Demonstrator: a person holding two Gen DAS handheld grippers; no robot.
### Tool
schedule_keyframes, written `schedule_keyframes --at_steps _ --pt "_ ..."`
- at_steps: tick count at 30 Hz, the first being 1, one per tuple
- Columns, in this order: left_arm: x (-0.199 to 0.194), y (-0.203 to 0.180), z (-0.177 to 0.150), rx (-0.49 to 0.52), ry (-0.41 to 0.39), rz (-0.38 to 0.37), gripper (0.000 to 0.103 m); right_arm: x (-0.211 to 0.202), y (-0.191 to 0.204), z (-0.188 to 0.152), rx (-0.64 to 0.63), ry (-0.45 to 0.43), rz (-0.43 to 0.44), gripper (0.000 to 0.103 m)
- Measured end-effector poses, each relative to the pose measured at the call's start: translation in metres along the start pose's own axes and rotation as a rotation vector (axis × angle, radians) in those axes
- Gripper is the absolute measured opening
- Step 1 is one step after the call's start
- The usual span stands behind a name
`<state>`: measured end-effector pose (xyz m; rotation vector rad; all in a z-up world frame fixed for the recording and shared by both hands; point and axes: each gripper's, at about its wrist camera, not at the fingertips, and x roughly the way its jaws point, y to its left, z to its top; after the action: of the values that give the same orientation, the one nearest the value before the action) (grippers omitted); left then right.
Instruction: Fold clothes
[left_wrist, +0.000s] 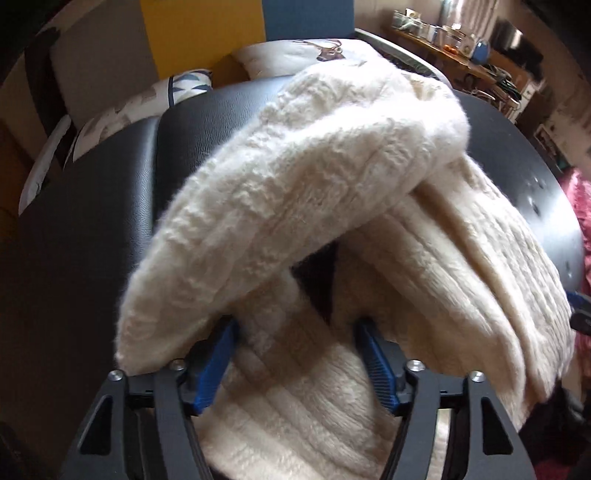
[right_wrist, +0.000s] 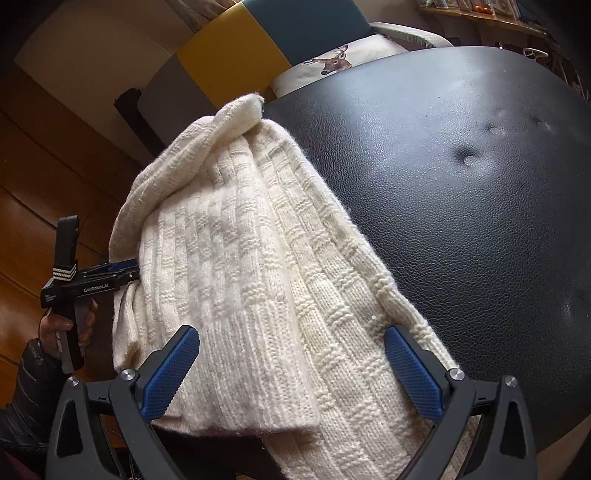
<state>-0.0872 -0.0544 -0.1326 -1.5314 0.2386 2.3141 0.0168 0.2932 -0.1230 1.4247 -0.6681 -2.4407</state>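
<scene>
A cream ribbed knit sweater (left_wrist: 295, 184) lies bunched and folded on a black leather seat (left_wrist: 110, 221). One thick fold arches over the tips of my left gripper (left_wrist: 295, 354), which stands open with knit cloth lying between its blue pads (left_wrist: 214, 365). In the right wrist view the sweater (right_wrist: 240, 240) lies along the left edge of the seat (right_wrist: 461, 221). My right gripper (right_wrist: 293, 369) is open wide just above the near end of it. The left gripper (right_wrist: 125, 267), held by a hand (right_wrist: 55, 328), reaches into the sweater's left side.
A deer-print cushion (right_wrist: 332, 62) and a patterned pillow (left_wrist: 147, 103) sit behind the seat. Wooden floor (right_wrist: 44, 184) runs to the left. A cluttered shelf (left_wrist: 461, 40) stands at the back right, and pink fabric (left_wrist: 581, 206) lies beyond the seat's right edge.
</scene>
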Motion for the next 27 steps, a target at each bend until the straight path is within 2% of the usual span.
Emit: schedule_keyframes --at_steps 1,2,3,4,5,9,12,17,19,20,21,23,25,26,27 --pt "0.005 -0.002 0.001 -0.013 0.007 0.004 0.071 0.000 0.000 0.000 -0.003 0.000 -0.002 0.103" --pt "0.002 0.004 0.001 -0.050 0.003 -0.036 0.060 0.000 0.001 0.000 -0.005 0.000 -0.005 0.103" --pt "-0.001 0.010 0.001 -0.089 -0.003 -0.080 0.028 0.000 0.001 -0.001 -0.008 0.000 -0.007 0.103" --pt "-0.004 0.017 0.001 -0.128 -0.008 -0.124 0.011 0.001 0.002 -0.001 -0.009 0.001 -0.009 0.103" --pt "-0.009 0.027 0.001 -0.177 -0.017 -0.174 0.011 0.001 0.002 -0.002 -0.011 0.001 -0.012 0.103" --pt "-0.025 0.066 -0.002 -0.316 -0.081 -0.204 0.009 0.002 0.006 -0.003 -0.016 0.003 -0.028 0.103" --pt "-0.044 0.085 -0.001 -0.398 -0.168 -0.278 0.009 0.001 0.008 -0.004 -0.029 0.006 -0.042 0.103" --pt "-0.119 0.096 -0.009 -0.412 -0.375 -0.475 0.009 0.001 0.009 -0.002 -0.046 0.023 -0.057 0.103" --pt "-0.146 0.116 -0.020 -0.469 -0.470 -0.550 0.008 0.001 0.009 0.000 -0.050 0.027 -0.060 0.103" --pt "-0.159 0.127 -0.026 -0.498 -0.518 -0.586 0.000 0.000 0.008 0.000 -0.052 0.024 -0.058 0.103" --pt "-0.173 0.137 -0.032 -0.527 -0.566 -0.623 0.000 0.000 0.008 -0.001 -0.053 0.022 -0.057 0.103" --pt "-0.187 0.169 -0.054 -0.628 -0.618 -0.590 0.000 -0.001 0.007 -0.001 -0.054 0.015 -0.052 0.103" --pt "-0.193 0.199 -0.076 -0.704 -0.592 -0.392 0.000 -0.002 0.007 -0.002 -0.055 0.011 -0.049 0.103" --pt "-0.190 0.210 -0.082 -0.731 -0.545 -0.303 0.000 -0.002 0.007 -0.002 -0.058 0.010 -0.049 0.103" --pt "-0.184 0.209 -0.084 -0.718 -0.506 -0.238 0.000 -0.002 0.007 -0.002 -0.061 0.009 -0.051 0.103"
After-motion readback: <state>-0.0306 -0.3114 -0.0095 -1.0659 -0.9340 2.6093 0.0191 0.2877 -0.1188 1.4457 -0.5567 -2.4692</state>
